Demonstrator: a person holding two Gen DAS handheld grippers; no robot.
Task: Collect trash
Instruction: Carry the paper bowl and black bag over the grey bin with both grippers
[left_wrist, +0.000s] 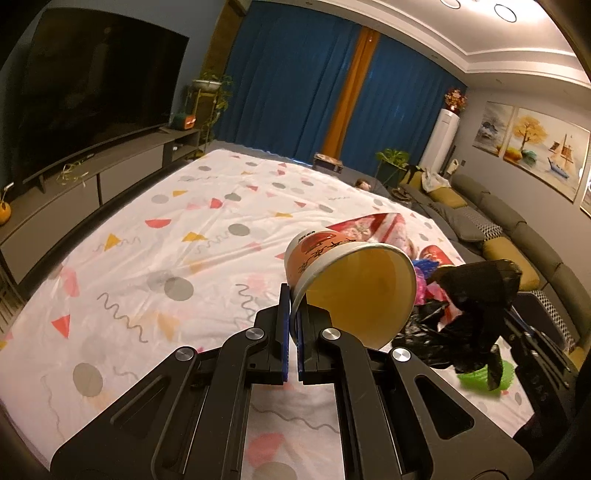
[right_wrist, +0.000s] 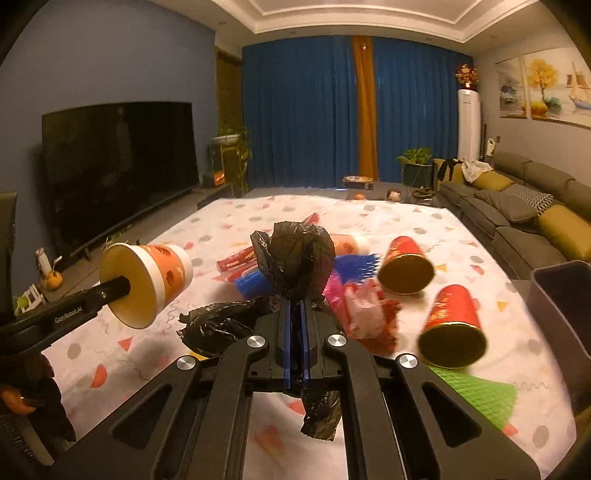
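My left gripper (left_wrist: 293, 306) is shut on the rim of an orange-and-white paper cup (left_wrist: 347, 284), which hangs tilted above the patterned sheet (left_wrist: 166, 236); the right wrist view shows that cup (right_wrist: 147, 284) at the left. My right gripper (right_wrist: 295, 306) is shut on a crumpled black plastic bag (right_wrist: 295, 258), lifted off the sheet, with a tail of it drooping under the jaws. The black bag (left_wrist: 476, 295) also shows at the right of the left wrist view. On the sheet lie two red cups (right_wrist: 406, 269) (right_wrist: 450, 325), blue plastic pieces (right_wrist: 251, 282), a pink-and-white wrapper (right_wrist: 364, 314) and a green foam net (right_wrist: 480, 391).
A dark grey bin (right_wrist: 561, 295) stands at the right edge of the sheet. A grey sofa (right_wrist: 517, 214) runs along the right wall. A large TV (right_wrist: 118, 166) on a low cabinet lines the left. Blue curtains (right_wrist: 314, 110) close the far end.
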